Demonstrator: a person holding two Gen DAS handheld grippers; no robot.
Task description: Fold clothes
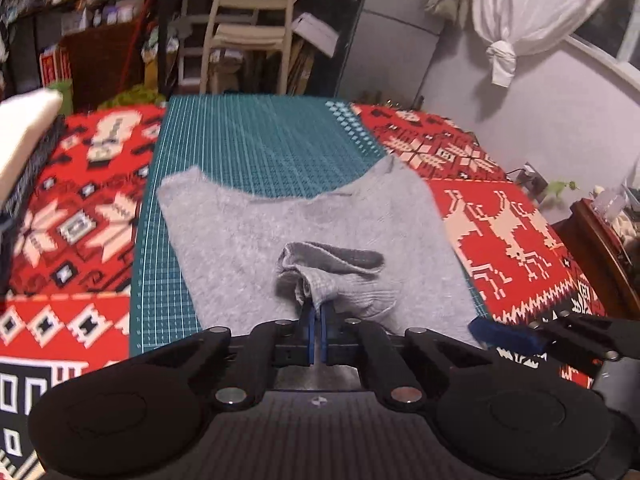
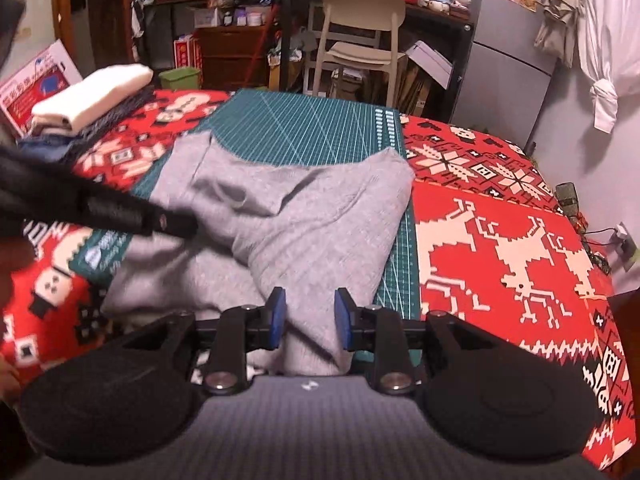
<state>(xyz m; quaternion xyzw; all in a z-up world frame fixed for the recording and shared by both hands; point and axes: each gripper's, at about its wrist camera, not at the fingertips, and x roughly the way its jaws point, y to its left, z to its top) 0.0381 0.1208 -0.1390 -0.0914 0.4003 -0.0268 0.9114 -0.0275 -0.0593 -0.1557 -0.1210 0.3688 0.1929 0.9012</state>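
Both claws grip the grey garment.
Left claw (image 1: 316, 312) pinched tight on a bunched grey garment (image 1: 240, 232) fold at lower centre; right claw (image 2: 310, 316) clamped around a thick fold. Garment lies on green cutting mat (image 1: 260, 136), centre frame.

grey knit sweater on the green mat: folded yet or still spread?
Partly folded. The grey knit sweater lies bunched over itself on the green cutting mat, one end pinched in the left gripper, another between the right gripper fingers.

Soft, matt grey knit garment (image 1: 248, 232); smooth green cutting mat (image 1: 260, 140).
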